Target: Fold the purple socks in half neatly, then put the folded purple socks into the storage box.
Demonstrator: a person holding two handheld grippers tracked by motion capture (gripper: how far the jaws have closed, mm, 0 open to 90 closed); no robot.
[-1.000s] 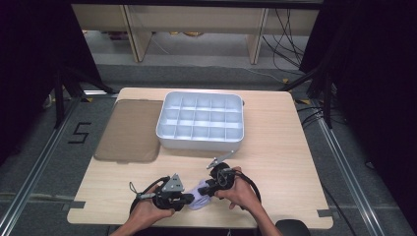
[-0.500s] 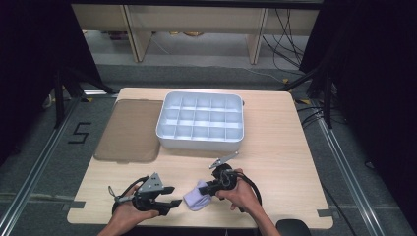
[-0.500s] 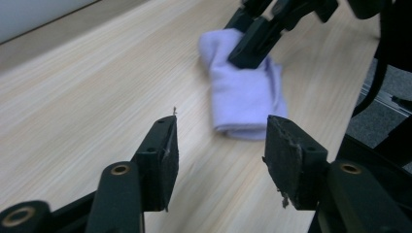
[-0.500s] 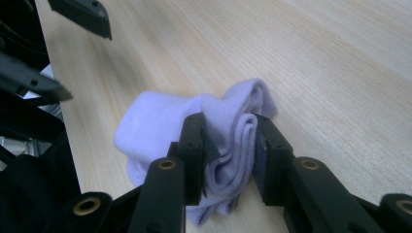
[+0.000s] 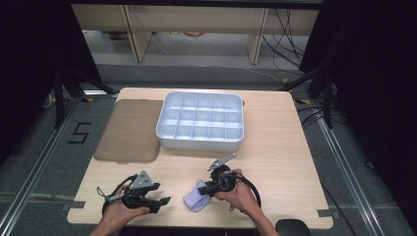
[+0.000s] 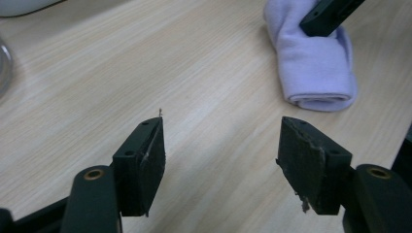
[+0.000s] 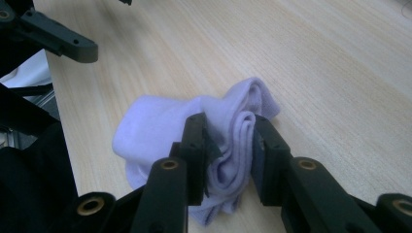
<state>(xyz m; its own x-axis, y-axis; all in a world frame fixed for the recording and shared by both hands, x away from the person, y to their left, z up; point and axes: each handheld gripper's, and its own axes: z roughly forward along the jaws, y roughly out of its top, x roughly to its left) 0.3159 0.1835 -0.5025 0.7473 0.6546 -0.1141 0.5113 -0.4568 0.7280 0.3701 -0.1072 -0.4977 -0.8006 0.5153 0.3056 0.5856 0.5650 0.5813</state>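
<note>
**Right claw pinches rolled sock near front edge; left claw spread, nothing in it**

High view: lilac sock (image 5: 196, 201) lies close to the table (image 5: 285, 147) front edge, btw both hands. Bare wood to its right and ahead, up to the white divided tray (image 5: 200, 122). Brown mat (image 5: 129, 130) at left.

Left gripper view: left gripper (image 6: 221, 158) jaws have just been opening, bare wood btw them. Sock lies well ahead, long axis running away from the lens.

Right gripper view: right gripper (image 7: 229, 158) pads clench the sock's folded end; the rest trails off to the left.
</note>
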